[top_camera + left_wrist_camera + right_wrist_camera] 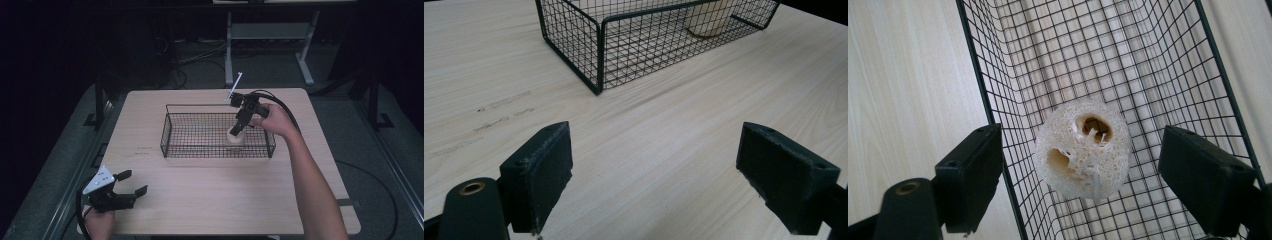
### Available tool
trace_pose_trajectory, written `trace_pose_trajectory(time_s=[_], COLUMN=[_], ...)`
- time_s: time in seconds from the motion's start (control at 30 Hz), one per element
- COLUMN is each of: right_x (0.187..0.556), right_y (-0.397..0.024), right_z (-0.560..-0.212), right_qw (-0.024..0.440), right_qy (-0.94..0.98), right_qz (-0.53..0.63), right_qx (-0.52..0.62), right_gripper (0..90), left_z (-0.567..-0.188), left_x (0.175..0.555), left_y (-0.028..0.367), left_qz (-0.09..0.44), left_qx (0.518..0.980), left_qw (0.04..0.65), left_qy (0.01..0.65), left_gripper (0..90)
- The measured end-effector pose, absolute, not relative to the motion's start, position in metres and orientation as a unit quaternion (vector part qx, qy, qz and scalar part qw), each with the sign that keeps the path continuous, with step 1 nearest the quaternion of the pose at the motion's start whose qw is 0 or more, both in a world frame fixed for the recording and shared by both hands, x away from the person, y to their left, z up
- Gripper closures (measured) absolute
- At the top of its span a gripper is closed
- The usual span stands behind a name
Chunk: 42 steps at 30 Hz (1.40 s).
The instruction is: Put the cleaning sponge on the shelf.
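A black wire basket [170, 135] stands in the middle of the wooden table, its near corner also in the left gripper view [599, 55]. Inside its right part sits a pale loofah piece [235, 138], seen end-on with two holes in the right gripper view [1082, 149]. My right gripper [237, 128] hangs over the basket just above the loofah, open, with a jaw on each side of it and apart from it [1080, 175]. My left gripper [134, 183] rests low at the table's near left corner, open and holding nothing [654, 175].
Bare tabletop [220, 195] stretches between the basket and the front edge. Faint marks [499, 107] lie on the wood left of the basket. Behind the table stand a white table frame [270, 35] and floor cables [200, 55].
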State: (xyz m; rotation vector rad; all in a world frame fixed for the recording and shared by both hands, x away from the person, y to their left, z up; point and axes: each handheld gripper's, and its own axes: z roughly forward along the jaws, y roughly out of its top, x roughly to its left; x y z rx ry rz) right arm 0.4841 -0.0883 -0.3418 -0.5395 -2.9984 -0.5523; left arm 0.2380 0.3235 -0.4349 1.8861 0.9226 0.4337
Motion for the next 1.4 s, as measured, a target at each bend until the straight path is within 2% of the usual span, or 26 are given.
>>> trace_pose_trajectory(time_s=[0.5, 1.4], right_x=[0.474, 0.450], right_y=[-0.102, -0.118], right_z=[-0.330, -0.334], right_qw=[0.018, 0.024], right_qy=[-0.962, -0.963], right_qz=[-0.194, -0.192], right_qx=[-0.190, -0.185], right_gripper=[15.8, 15.3], left_z=[-0.435, -0.435], left_x=[0.235, 0.235], left_y=[0.325, 0.325], left_qz=[0.177, 0.176], left_qx=[0.770, 0.771], left_qw=[0.482, 0.482], left_qy=[0.378, 0.378], left_gripper=[13.7, 13.7])
